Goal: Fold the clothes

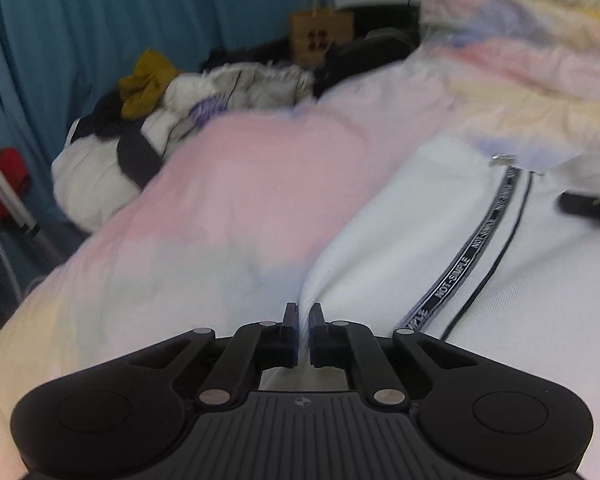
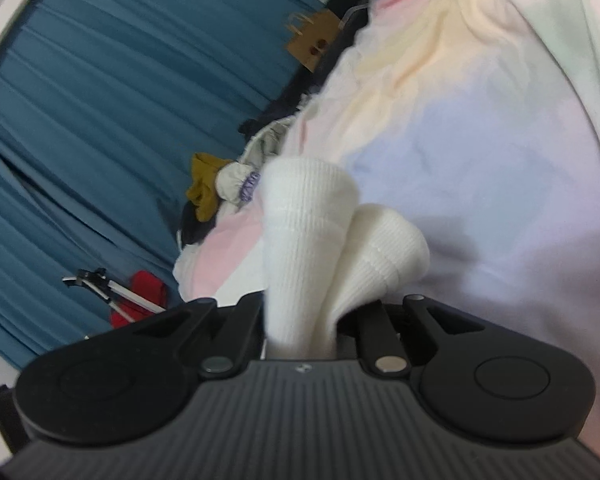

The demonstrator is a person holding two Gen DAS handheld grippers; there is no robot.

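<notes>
Left gripper [image 1: 304, 330] pinches thin edge of white garment [image 1: 400, 224], jaws nearly together on fabric; likely holds edge taut for fold. Garment spreads toward 1 o'clock, black lettered stripe [image 1: 472, 256] running along it.

Right gripper [image 2: 304, 320] clamps bunched ribbed white fabric [image 2: 312, 232], which bulges up at 12 o'clock; fingertips hidden under cloth.

Surface: bed with pastel tie-dye sheet [image 1: 228, 184]. Clothes pile [image 1: 168, 108] at 11 o'clock, brown paper bag [image 1: 320, 36] beyond, blue curtain [image 1: 100, 20] behind. Fold stage: cannot tell.
</notes>
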